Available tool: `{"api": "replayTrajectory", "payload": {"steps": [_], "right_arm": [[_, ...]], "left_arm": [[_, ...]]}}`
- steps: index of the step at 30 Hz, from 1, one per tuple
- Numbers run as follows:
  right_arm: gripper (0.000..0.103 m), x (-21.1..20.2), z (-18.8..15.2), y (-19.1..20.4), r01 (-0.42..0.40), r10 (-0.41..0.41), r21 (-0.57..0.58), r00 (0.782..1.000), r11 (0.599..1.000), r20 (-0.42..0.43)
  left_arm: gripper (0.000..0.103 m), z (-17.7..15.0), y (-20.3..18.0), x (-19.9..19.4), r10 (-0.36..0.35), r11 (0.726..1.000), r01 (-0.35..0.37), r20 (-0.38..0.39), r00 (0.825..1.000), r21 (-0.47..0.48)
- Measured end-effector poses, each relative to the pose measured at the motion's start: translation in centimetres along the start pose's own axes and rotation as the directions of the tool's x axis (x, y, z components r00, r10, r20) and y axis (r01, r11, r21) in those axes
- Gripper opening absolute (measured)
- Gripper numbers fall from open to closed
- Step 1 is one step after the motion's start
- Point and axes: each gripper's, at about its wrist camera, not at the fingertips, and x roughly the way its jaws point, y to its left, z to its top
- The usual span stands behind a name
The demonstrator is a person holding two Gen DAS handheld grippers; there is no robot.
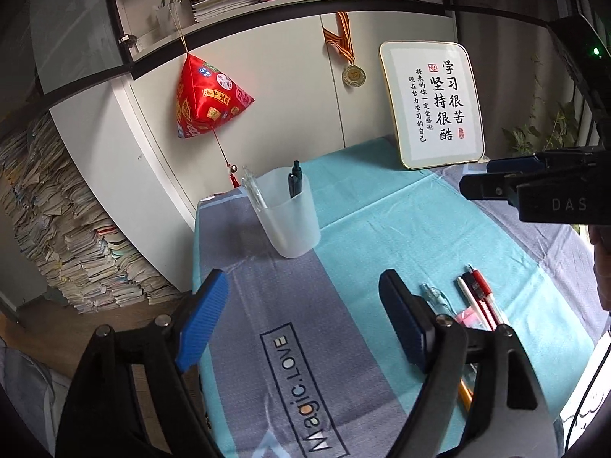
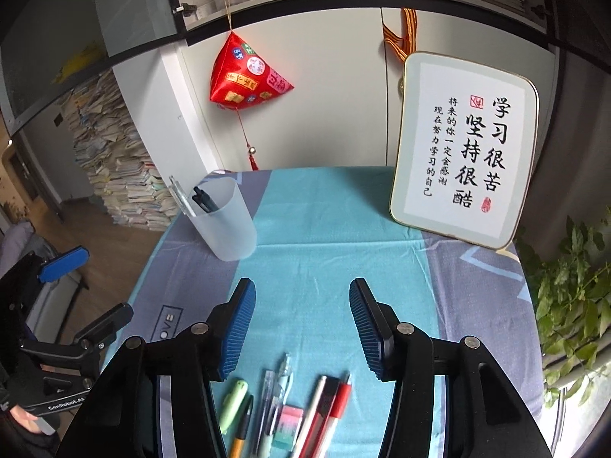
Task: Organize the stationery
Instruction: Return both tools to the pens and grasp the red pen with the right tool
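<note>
Right now the loose pens point(image 2: 301, 404) lie in a tight row on the blue cloth point(image 2: 324, 229), at the near edge of the table, just under our right gripper point(image 2: 302, 330). Among them we see a green marker point(image 2: 232, 400), an orange-tipped pen point(image 2: 241, 429), a pink and green eraser point(image 2: 287, 425) and a red pen point(image 2: 336, 408). The cup point(image 2: 225, 221) that should take them stands well apart, toward the far left corner, with a dark pen point(image 2: 204, 200) and a clear one point(image 2: 179, 194) already inside.

Both grippers are empty. The right gripper's fingers stand partly apart above the row; the left gripper point(image 1: 303, 324) has its fingers wide apart over bare cloth, beside the pens.

Our worry is the crowding — the pens touch or nearly touch, so closing on one could catch its neighbour, or nudge the row and roll something off the near edge. The cup looks light and tall, and a pen pushed against its rim could tip it. The two grippers also hang near each other, and they could collide over the same pens.

We cannot see the lower ends of the pens — they are cut off by the frame and by the gripper arms. In the left view the fingers hide most of the row. How many pens there are in all, we cannot tell.
</note>
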Motion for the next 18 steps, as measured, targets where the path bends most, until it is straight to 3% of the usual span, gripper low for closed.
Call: {"api": "replayTrajectory", "payload": {"steps": [9,14,18], "right_arm": [[0.052,-1.2,-4.6,-1.4,0.034,-0.033,0.020,0.999,0.999,-0.037],[0.052,-0.9,-8.0,-2.0,0.050,-0.048,0.020,0.995,0.999,-0.091],[0.052,-0.9,-10.6,-2.5,0.082,-0.080,0.017,0.990,0.996,-0.120]], "left_arm": [[0.081,-3.1,-2.4,-1.0,-0.025,0.998,0.023,-0.025,0.999,-0.055],[0.081,-5.9,-3.2,-1.6,-0.004,0.989,-0.002,-0.041,0.999,-0.145],[0.081,-8.5,-4.3,-1.9,-0.044,0.977,0.031,-0.058,0.997,-0.213]]}}
